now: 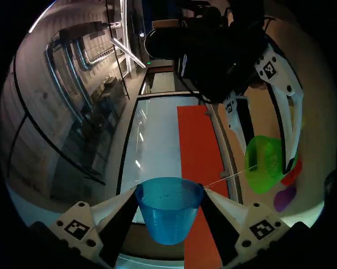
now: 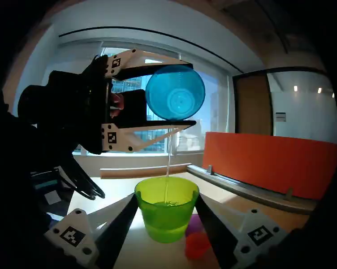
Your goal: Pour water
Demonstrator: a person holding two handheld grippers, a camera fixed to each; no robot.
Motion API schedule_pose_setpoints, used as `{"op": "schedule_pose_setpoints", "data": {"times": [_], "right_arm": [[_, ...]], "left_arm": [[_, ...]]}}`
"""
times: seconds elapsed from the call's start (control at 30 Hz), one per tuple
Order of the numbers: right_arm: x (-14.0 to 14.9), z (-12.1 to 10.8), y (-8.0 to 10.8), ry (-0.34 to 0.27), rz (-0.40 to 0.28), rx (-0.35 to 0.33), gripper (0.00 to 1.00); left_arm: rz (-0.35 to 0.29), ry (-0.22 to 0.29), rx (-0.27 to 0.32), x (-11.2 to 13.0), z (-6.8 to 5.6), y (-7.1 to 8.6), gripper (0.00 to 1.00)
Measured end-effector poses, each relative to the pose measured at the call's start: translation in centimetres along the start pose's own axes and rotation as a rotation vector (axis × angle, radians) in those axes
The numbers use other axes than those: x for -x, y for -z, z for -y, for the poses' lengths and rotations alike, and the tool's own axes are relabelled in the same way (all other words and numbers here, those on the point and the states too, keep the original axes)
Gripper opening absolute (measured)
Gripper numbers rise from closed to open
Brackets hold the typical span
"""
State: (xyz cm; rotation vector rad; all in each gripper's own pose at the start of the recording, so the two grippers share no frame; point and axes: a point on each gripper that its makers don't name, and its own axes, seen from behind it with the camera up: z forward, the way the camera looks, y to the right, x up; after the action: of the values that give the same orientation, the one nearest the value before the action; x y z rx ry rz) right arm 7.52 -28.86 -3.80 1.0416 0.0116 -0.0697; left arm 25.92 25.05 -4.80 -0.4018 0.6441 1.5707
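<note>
The left gripper [image 1: 169, 192] and right gripper [image 2: 166, 198] have white wedge-shaped jaws with black inner faces (each bears a square black-and-white marker [image 1: 76, 228]).

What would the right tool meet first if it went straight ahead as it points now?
Likely the left tool, holding the translucent blue plastic cup just above the right tool's translucent green plastic cup; depth is unclear.

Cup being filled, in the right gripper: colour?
Translucent lime green; the green cup catches water from the blue cup, best seen in the right gripper view.

Pale table [image 2: 119, 190], red cup [image 2: 197, 245], purple cup [image 2: 194, 223]
</note>
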Motion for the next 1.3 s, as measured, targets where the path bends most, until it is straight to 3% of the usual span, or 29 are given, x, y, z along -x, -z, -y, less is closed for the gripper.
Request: {"op": "schedule_pose_setpoints", "data": {"times": [0.47,0.67,0.97,1.3], "right_arm": [[0.0,-0.1,0.1,-0.001,-0.003,0.003,0.90],[-0.1,-0.1,0.2,0.000,-0.006,0.004,0.90],[-0.2,-0.2,0.3,0.002,-0.012,0.008,0.90],[-0.6,-0.1,0.7,0.003,-0.024,0.016,0.90]], "left_arm": [[-0.005,0.004,-0.003,0.1,0.6,-0.2,0.88],[-0.007,0.052,-0.002,0.2,0.4,-0.3,0.88],[-0.017,0.232,0.016,0.3,-0.2,-0.2,0.88],[-0.019,0.517,0.029,1.2,-1.2,-0.1,0.88]]}}
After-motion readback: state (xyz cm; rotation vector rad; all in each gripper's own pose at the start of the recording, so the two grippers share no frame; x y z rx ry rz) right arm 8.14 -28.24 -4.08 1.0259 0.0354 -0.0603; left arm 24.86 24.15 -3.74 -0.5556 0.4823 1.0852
